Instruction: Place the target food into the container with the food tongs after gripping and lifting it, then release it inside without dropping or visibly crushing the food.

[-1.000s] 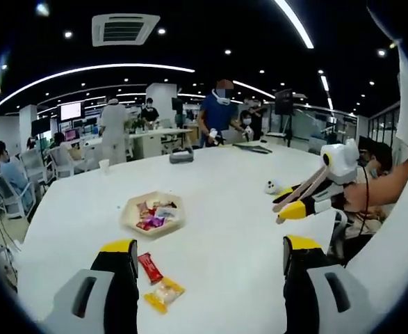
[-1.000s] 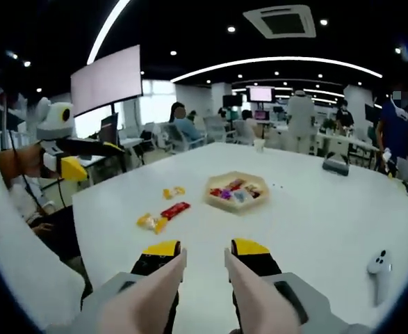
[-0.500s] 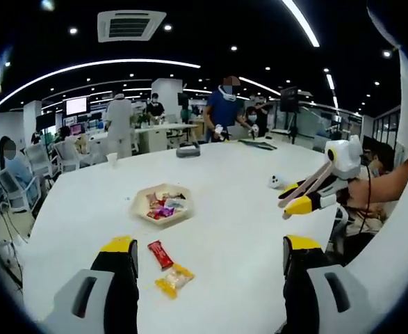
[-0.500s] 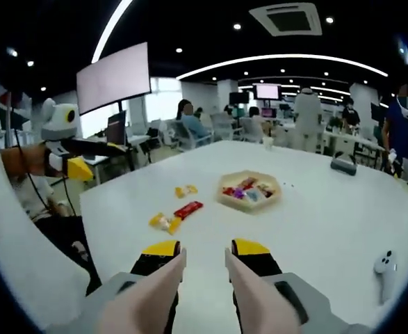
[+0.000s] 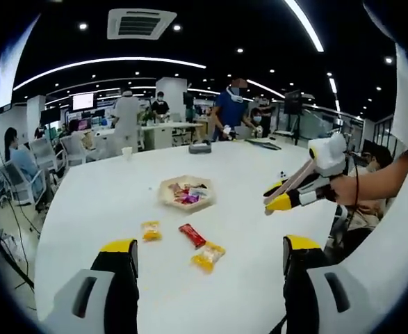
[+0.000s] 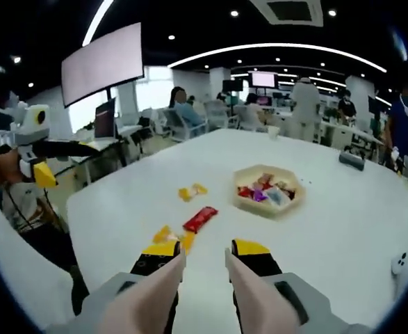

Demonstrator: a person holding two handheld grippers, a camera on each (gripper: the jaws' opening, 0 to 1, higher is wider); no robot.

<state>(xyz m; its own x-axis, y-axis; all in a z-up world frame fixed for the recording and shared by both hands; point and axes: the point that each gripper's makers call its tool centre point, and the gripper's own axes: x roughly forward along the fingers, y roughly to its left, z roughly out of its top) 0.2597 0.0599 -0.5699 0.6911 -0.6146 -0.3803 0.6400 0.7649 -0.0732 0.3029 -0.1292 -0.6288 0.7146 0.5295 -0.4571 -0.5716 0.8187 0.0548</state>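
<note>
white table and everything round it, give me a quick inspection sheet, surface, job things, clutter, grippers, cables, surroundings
surface: white table, no spills seen.
job's things: hexagonal tray holding mixed wrapped snacks; red snack bar, yellow packet and small yellow packet lie loose on the table beside the tray.
clutter: paper cup, dark box, small white device near the table edge.
grippers: left hand-held gripper open, empty; right hand-held gripper with tongs fitted, tips apart, nothing between them.
cables: a thin dark cable hangs by the right hand-held gripper.
surroundings: open office, people standing and seated, screens, chairs, ceiling lights.
</note>
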